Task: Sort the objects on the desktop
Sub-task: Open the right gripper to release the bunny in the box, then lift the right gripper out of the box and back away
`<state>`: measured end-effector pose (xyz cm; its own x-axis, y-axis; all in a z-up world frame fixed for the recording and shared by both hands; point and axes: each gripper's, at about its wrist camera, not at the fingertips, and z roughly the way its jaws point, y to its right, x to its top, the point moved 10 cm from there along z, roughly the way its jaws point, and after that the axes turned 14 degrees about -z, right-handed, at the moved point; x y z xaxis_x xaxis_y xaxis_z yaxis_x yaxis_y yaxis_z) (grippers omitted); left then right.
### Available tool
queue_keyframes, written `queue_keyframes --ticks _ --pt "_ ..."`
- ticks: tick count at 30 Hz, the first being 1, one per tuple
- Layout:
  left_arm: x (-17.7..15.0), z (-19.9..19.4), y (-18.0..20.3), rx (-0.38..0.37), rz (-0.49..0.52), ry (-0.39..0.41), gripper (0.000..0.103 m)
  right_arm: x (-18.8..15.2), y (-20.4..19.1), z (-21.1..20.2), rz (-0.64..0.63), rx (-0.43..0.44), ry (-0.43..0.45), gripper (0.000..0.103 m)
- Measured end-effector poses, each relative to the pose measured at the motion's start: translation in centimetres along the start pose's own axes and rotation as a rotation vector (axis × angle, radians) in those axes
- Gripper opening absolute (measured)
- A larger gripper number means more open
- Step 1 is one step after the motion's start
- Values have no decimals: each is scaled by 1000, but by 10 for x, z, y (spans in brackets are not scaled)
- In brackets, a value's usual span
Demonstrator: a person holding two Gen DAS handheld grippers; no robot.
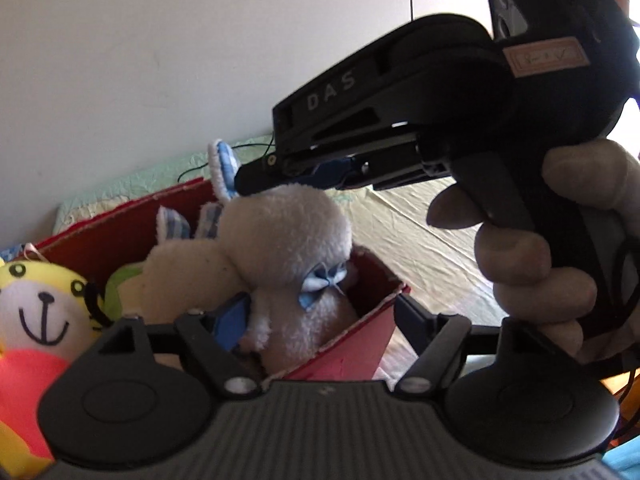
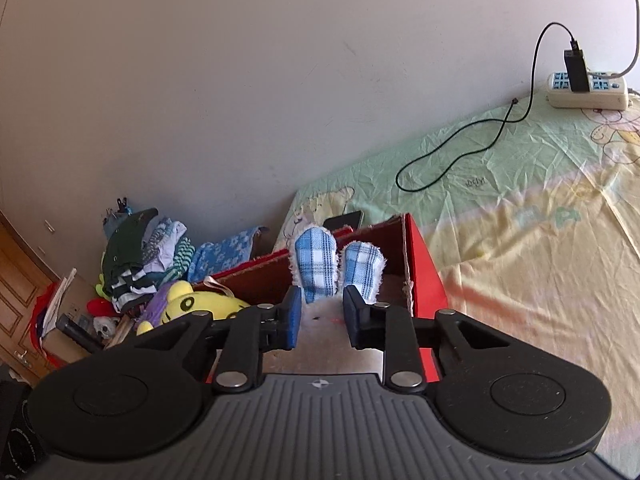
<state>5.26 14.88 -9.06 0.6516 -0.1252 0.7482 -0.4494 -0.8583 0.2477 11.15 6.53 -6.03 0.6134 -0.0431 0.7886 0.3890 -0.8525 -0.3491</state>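
I see a bed carrying everything, covered with a wrinkled pale green and yellow sheet with cartoon prints. Directly on it sits a red cardboard box, open at the top. Just behind the box lies a dark phone. Well apart, near the wall, a white power strip rests, and a black cable loops across the sheet.
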Motion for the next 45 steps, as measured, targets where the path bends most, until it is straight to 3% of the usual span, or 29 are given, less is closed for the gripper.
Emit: queue_keyframes --ticks 3,7,11,18,24,33,45 --pt "-5 -2 -2 -3 -6 -8 78 -10 1 9 -71 -46 -60 26" --pt "-6 -2 -4 -8 -23 -11 86 -16 5 17 -72 -32 -110 26" --pt "-8 6 -8 -1 -41 -38 86 -16 9 29 -101 -48 -141 28" --pt "-6 5 -16 -54 -118 -72 86 -9 8 20 -125 -68 -107 30" --pt "8 -14 -30 -68 -184 -35 88 -6 13 -6 -53 -76 -58 43" --pt "22 -11 -57 112 -288 -27 92 -14 10 -29 -37 -148 -2 48" --pt "10 -37 -63 374 -293 -55 101 -25 10 -41 -12 -145 -22 49"
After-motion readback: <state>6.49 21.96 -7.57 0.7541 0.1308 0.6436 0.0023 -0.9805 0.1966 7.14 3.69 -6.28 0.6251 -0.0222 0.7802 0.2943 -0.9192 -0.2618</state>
